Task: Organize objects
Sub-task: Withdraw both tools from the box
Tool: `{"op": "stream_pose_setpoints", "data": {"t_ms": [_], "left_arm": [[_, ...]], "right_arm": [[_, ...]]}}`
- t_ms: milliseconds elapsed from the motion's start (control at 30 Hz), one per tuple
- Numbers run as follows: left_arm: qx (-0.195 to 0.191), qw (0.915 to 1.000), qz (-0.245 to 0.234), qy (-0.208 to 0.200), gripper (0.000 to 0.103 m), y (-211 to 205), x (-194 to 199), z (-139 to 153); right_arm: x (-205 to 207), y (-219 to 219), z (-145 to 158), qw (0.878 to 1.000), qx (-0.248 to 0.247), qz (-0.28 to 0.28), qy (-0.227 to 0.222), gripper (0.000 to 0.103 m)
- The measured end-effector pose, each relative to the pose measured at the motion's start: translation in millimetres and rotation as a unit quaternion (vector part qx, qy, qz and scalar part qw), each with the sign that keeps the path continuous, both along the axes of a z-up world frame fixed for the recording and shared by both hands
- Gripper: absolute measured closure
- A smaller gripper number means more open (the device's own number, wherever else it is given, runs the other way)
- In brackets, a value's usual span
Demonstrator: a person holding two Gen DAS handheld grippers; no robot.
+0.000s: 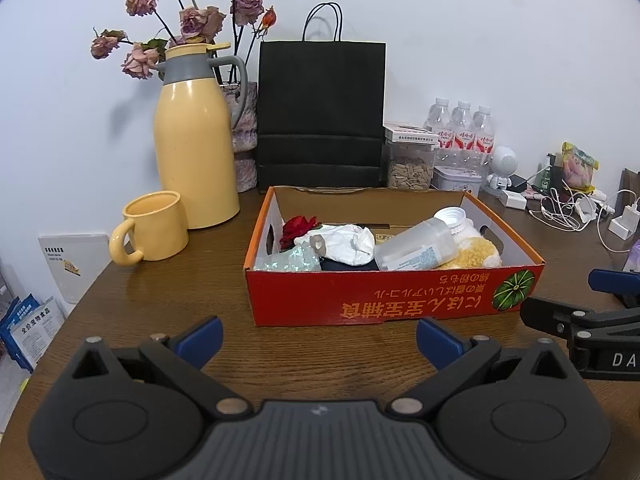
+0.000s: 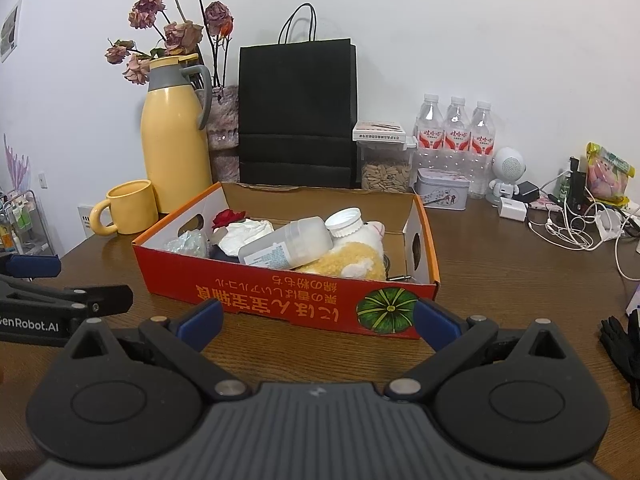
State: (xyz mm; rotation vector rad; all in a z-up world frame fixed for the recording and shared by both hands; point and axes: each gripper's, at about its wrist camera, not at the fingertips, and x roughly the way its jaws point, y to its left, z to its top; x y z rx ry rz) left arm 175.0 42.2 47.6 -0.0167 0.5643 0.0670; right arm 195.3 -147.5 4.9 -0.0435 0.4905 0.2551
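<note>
At the far left the wooden table (image 1: 168, 280) ends in a rounded edge, with leaflets (image 1: 28, 332) standing below it on the floor side. Just inside that edge a yellow mug (image 1: 154, 226) stands beside a tall yellow thermos jug (image 1: 192, 140), dried roses (image 1: 176, 20) rising behind them against the white wall. Bare wood lies between the mug and the red cardboard box (image 1: 380, 296), which sits near the table's middle, its open top holding a red fabric flower (image 1: 298, 230), a crumpled white bag (image 1: 348, 242), a clear bottle (image 1: 420, 244) lying on its side and a yellow plush toy (image 1: 474, 254). A black paper bag (image 1: 320, 112) stands upright behind the box, against the wall.

The left gripper (image 1: 318, 336) hovers over the open strip of wood before the box, its blue-tipped fingers spread wide and empty. The right gripper (image 2: 318, 320) hovers just in front of the box's right corner, likewise spread and holding nothing.

Right of the box stand a seed jar (image 2: 386, 168), a tin (image 2: 442, 190), three water bottles (image 2: 456, 128), a small white robot figure (image 2: 508, 176) and tangled white cables (image 2: 572, 228); a black glove (image 2: 624, 344) lies at the right edge
</note>
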Motion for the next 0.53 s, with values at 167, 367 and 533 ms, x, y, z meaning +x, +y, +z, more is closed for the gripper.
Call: {"op": "stream_pose_setpoints", "data": {"t_ms": [167,367,533], "left_arm": [[0.001,1.0000,0.001,0.000,0.000,0.0,0.2,0.3],[0.003,1.0000,-0.002,0.000,0.000,-1.7,-0.2,0.1],[0.000,1.0000,0.004,-0.007,0.000,-2.9,-2.7,0.6]], "right_arm": [[0.5,0.0,-0.2,1.000,0.001,-0.001,-0.001,0.000],[0.3,-2.2,-0.7,1.000,0.001,-0.003,0.000,0.000],[0.0,-3.6,-1.7,1.000,0.001,-0.005,0.000,0.000]]}}
